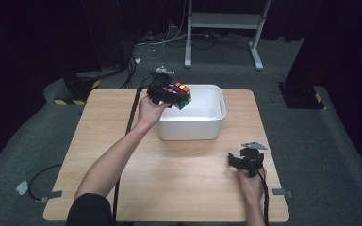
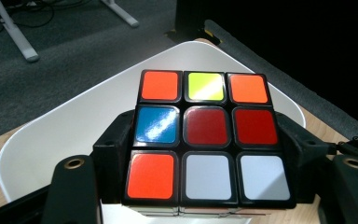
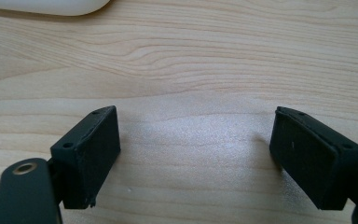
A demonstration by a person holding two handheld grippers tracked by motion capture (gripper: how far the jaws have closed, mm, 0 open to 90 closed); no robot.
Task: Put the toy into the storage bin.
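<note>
Holding the multicoloured plastic puzzle cube (image 2: 207, 140) clamped in my left gripper (image 1: 175, 95) above the white plastic tub (image 1: 215, 123); my right gripper (image 3: 196, 154) rests agape. Releasing off-centre risks bouncing off the rim.

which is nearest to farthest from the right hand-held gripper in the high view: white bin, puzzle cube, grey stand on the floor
Measured from the right hand-held gripper, at the table's near right:
1. White bin, mid-table, up and left of it.
2. Puzzle cube, clamped in the left hand-held gripper over the bin's far left corner.
3. Grey stand, on the floor beyond the table.
</note>
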